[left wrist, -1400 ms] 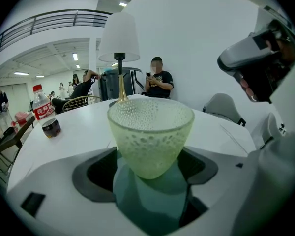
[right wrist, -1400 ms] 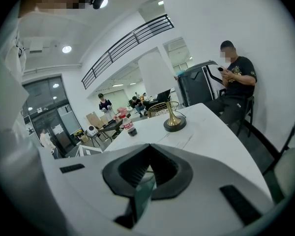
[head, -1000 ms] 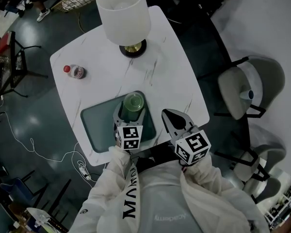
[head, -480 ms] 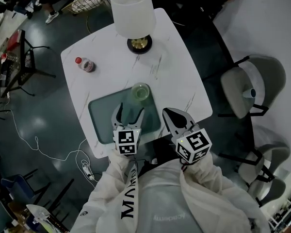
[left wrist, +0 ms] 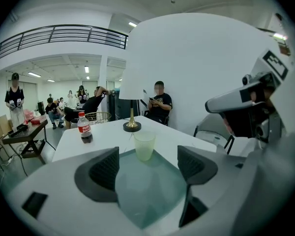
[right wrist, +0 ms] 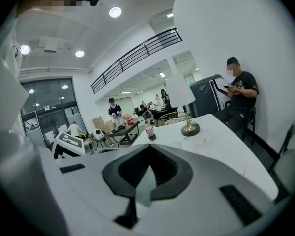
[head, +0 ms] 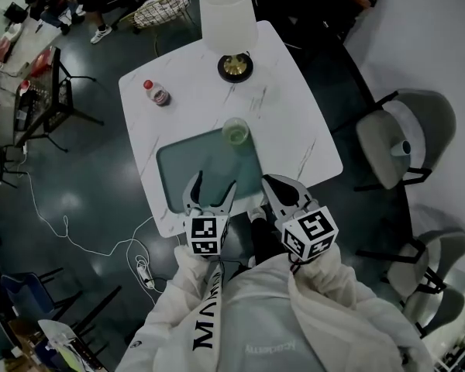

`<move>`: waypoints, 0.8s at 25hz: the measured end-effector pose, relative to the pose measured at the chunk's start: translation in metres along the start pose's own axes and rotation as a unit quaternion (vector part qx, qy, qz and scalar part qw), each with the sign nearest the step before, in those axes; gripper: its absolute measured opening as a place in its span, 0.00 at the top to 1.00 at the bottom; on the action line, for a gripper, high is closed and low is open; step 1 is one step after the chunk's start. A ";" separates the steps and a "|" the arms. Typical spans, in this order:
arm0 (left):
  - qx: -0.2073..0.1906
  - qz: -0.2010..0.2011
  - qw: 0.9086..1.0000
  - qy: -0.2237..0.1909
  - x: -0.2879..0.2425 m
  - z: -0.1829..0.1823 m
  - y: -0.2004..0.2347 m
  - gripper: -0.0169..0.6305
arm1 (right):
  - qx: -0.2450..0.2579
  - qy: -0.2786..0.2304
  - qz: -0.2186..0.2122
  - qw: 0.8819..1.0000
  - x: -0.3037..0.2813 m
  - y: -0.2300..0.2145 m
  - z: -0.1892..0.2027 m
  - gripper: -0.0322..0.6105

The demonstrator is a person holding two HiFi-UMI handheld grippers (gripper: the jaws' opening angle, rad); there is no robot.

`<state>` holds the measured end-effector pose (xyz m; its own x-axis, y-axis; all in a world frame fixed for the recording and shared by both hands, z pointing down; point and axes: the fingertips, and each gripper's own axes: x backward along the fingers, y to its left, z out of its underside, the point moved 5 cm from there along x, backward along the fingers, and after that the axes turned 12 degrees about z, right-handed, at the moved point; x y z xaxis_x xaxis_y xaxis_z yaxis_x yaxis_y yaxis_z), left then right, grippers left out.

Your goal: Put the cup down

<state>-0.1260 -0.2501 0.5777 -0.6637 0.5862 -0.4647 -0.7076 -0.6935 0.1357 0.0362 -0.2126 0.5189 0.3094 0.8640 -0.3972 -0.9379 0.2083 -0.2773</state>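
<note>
A pale green translucent cup (head: 235, 131) stands upright at the far edge of the teal tray (head: 204, 169) on the white marble table (head: 294, 126). My left gripper (head: 214, 194) is open at the tray's near edge, well short of the cup, with nothing between its fingers. The left gripper view has the cup (left wrist: 144, 145) straight ahead beyond the spread jaws, on the tray (left wrist: 147, 183). My right gripper (head: 285, 195) hovers at the table's near edge to the right of the tray, shut and empty; in its own view the right gripper (right wrist: 148, 150) has its jaws closed together.
A white-shaded lamp (head: 230, 22) stands at the table's far side and a red-capped bottle (head: 156, 93) at the far left. Grey chairs (head: 395, 142) sit to the right. Cables (head: 77, 242) lie on the floor at the left. People sit beyond the table (left wrist: 159, 102).
My left gripper let go of the cup, which now stands on the tray, and has drawn back toward me with its jaws open. The right gripper has barely moved.
</note>
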 end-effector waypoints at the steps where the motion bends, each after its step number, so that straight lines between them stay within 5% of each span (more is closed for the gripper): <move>1: -0.001 0.002 1.000 -0.002 0.006 0.000 -0.004 0.38 | 0.001 -0.002 0.000 1.000 0.005 0.004 0.001 0.94; 20: -0.028 -0.004 0.998 -0.051 0.138 0.006 -0.077 0.56 | 0.031 -0.046 -0.004 0.998 0.111 0.074 0.020 0.94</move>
<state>-0.1649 -0.1130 0.5084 -0.6809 0.6298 -0.3738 -0.7007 -0.7088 0.0821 -0.0023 -0.0919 0.4718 0.3043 0.9001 -0.3119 -0.9441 0.2414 -0.2245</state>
